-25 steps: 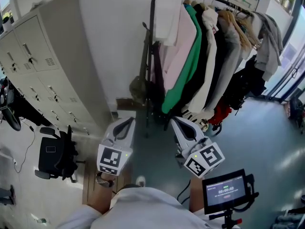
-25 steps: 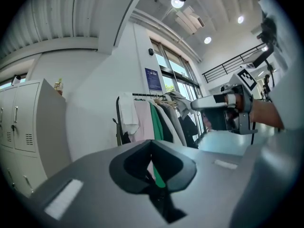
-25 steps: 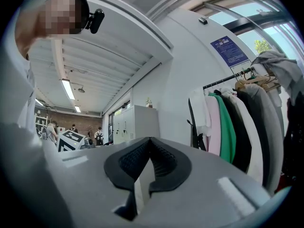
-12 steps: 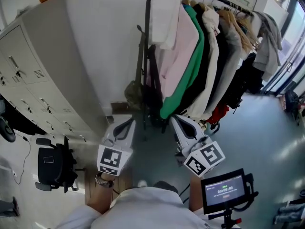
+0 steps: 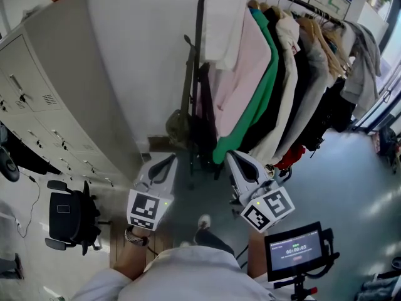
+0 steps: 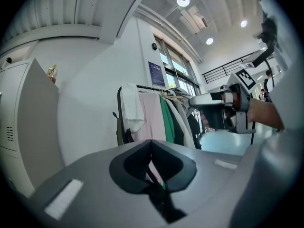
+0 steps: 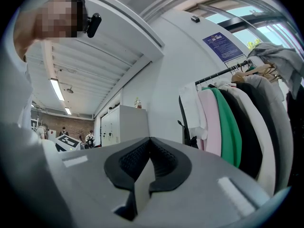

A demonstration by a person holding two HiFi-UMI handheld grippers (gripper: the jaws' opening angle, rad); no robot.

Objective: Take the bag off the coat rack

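Approach step, I reckon: left gripper (image 5: 168, 160), right gripper (image 5: 230, 157) both sitting clenched, empty. Bag (image 5: 178, 127) hanging on coat rack (image 5: 200, 36); next needing opening, reaching strap.

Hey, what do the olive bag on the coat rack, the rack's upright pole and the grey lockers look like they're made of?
Olive bag: probably canvas or nylon fabric, matte; it hangs slack and sags softly.
Rack pole: likely black-painted metal tube; thin, straight, slight sheen.
Lockers: apparently painted sheet steel, pale grey; flat faces with vent slots.
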